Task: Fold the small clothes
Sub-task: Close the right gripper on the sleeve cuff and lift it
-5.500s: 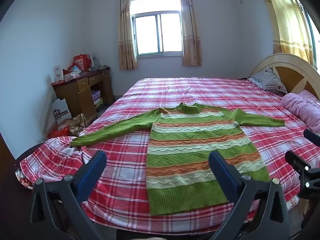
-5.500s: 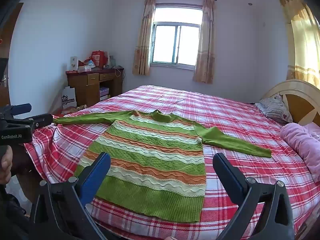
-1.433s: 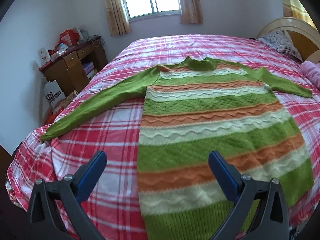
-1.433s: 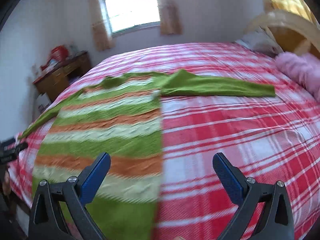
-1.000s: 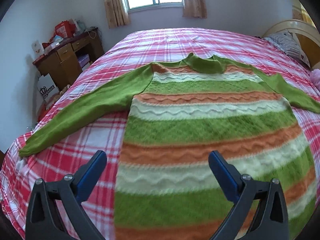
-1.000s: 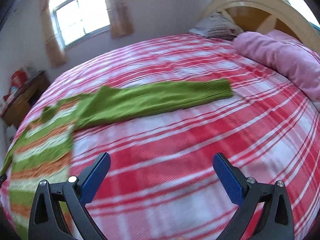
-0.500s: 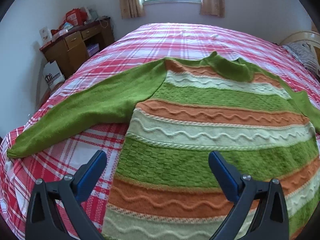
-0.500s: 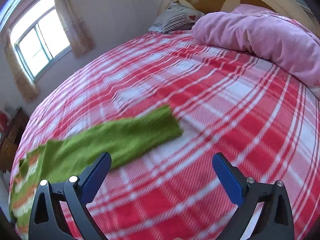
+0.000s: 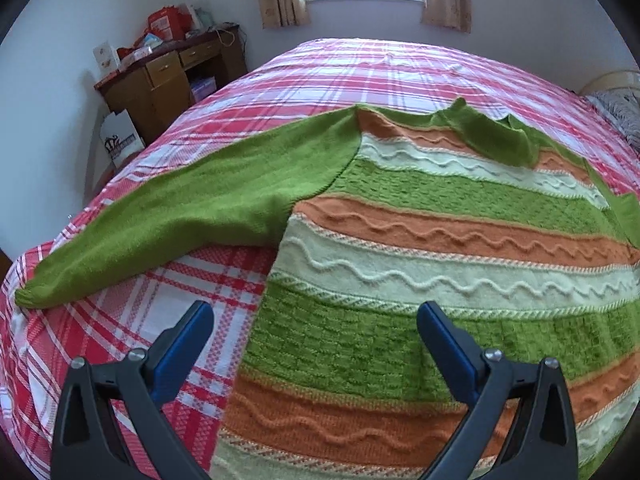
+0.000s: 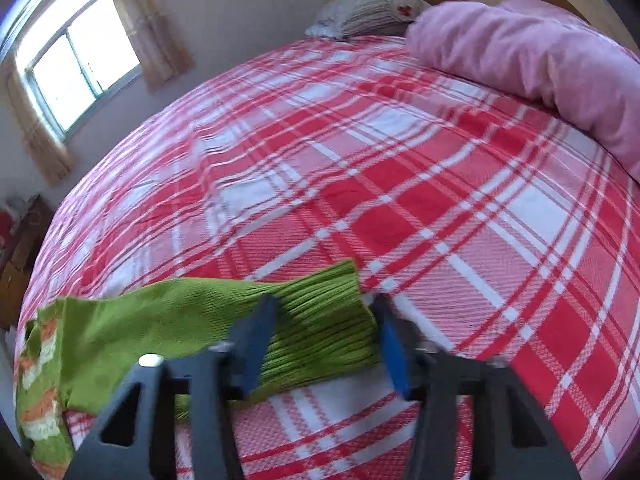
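No fold shows yet: the green, orange and cream striped knit sweater [image 9: 440,248] lies flat on the red plaid bed [image 10: 400,184]. The right gripper [image 10: 324,332] is closing around the ribbed sleeve cuff [image 10: 320,320] (not yet pinched), while the left gripper [image 9: 316,336] hangs wide apart over the body

Bed [image 10: 460,208] past the sleeve cuff [image 10: 320,320] is bare plaid, lots of room for your right claw [image 10: 326,336]. Pink duvet [image 10: 540,60] blocks the far right by the headboard. On your left, sweater [image 9: 440,240] covers most of the bed; desk [image 9: 160,76] stands well off.

sweater [image 9: 400,208]: green, orange, cream stripes | bedspread [image 10: 400,184]: red-white plaid | blanket [image 10: 540,60]: pink
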Action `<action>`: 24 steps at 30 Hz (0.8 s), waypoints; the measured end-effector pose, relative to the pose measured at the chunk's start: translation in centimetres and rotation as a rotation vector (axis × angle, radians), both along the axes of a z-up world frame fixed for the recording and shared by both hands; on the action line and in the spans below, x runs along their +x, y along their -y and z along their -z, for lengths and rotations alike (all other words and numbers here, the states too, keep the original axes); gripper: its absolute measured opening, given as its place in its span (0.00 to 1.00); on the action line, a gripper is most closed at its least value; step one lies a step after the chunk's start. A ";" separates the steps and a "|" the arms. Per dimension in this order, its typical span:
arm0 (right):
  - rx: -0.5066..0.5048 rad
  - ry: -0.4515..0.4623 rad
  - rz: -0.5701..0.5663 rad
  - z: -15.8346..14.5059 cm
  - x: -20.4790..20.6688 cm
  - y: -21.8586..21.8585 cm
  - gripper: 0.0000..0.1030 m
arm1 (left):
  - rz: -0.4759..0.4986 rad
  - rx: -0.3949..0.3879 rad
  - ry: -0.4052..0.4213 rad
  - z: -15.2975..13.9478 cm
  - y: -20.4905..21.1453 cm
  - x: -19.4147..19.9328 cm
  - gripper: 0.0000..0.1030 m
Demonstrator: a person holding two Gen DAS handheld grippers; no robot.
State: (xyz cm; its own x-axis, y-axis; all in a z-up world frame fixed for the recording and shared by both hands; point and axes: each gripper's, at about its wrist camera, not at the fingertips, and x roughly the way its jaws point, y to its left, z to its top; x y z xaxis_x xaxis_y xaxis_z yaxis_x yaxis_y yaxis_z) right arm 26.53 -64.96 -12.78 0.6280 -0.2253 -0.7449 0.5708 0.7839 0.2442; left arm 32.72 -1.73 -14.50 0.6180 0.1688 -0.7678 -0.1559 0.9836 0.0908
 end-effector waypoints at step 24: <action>-0.090 0.227 -0.272 -14.9 0.6 -11.8 0.02 | 0.041 -0.031 0.079 -2.0 0.3 -3.8 1.00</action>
